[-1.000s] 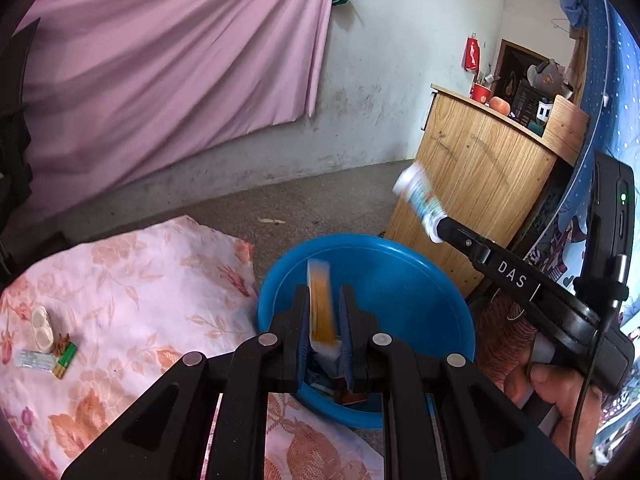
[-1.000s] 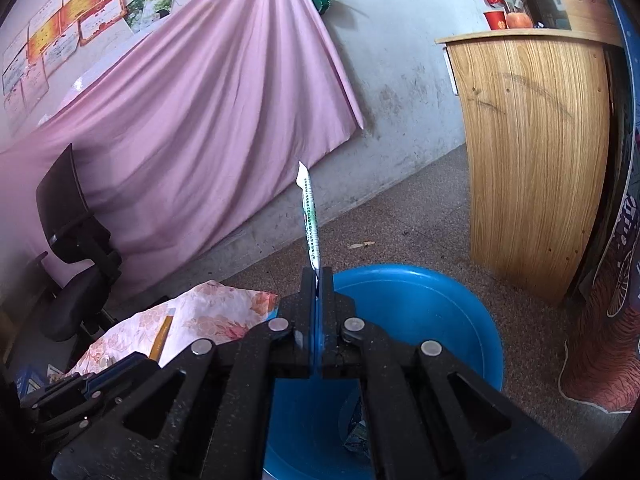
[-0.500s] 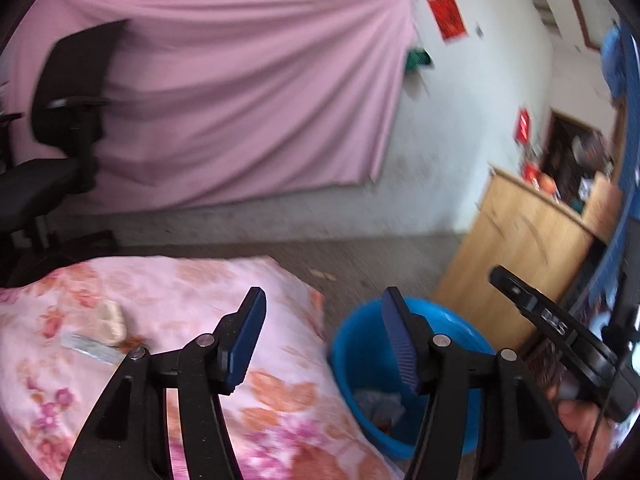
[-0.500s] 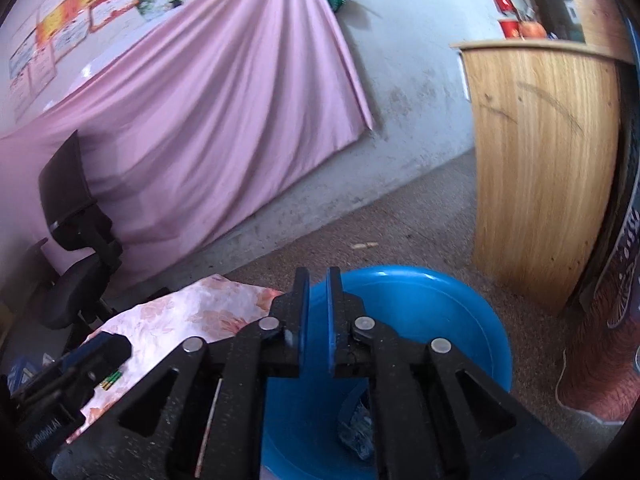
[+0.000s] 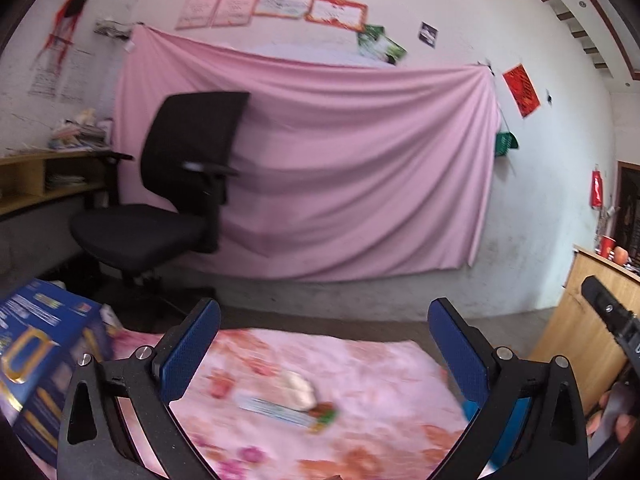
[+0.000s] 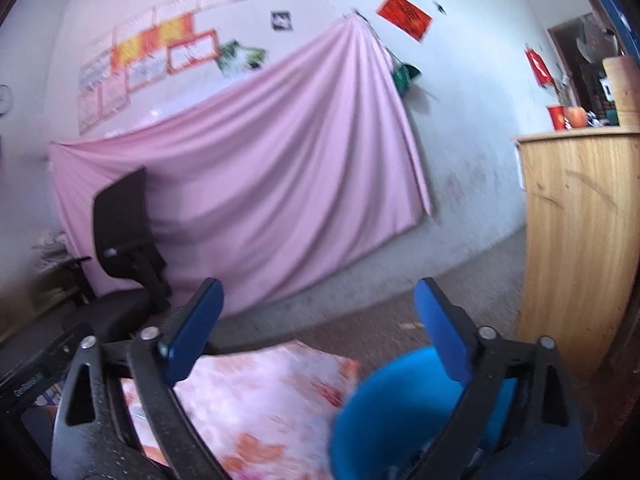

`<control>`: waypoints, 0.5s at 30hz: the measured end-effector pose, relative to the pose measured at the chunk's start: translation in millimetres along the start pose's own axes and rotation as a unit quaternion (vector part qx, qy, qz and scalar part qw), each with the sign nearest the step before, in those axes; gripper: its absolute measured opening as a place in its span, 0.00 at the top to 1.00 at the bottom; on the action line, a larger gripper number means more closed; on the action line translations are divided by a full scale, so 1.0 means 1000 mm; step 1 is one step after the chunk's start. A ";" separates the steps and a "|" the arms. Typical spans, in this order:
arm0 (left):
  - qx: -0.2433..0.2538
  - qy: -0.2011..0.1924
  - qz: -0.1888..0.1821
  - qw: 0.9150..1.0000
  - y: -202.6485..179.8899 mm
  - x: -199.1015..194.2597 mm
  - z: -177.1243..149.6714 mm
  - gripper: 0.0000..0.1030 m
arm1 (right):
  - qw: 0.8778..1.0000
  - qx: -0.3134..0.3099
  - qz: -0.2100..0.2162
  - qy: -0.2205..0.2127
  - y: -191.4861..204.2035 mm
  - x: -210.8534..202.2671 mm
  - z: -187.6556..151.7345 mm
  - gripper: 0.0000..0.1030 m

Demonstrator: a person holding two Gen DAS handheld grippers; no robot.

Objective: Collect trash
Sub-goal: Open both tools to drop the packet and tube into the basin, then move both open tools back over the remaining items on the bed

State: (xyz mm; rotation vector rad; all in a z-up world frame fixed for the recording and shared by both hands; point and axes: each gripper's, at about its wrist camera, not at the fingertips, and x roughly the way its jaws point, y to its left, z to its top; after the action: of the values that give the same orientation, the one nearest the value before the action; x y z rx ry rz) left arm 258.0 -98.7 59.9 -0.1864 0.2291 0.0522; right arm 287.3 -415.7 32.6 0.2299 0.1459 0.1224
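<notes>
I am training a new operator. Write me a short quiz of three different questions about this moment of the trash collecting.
1. True or false: the left gripper is open and holds nothing.
2. Which lies on the floral cloth? A) a cluster of small trash pieces B) a red cup C) a shoe
3. Fill in: in the right wrist view, the blue basin sits to the ____ of the cloth.

Key: 1 true; 2 A, trash pieces; 3 right. The right gripper is open too.

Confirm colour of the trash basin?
Blue. The basin shows best in the right wrist view, beside the floral cloth.
</notes>
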 end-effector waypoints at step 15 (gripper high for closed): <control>0.040 -0.039 0.056 0.997 0.068 -0.020 -0.005 0.01 | 0.990 -0.082 0.092 -0.069 0.101 0.001 -0.020 0.00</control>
State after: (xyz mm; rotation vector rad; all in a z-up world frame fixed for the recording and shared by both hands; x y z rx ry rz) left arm 232.0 -33.8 47.5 -0.0908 0.1634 0.1615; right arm 274.3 -313.7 36.6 0.0870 -0.0235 0.3002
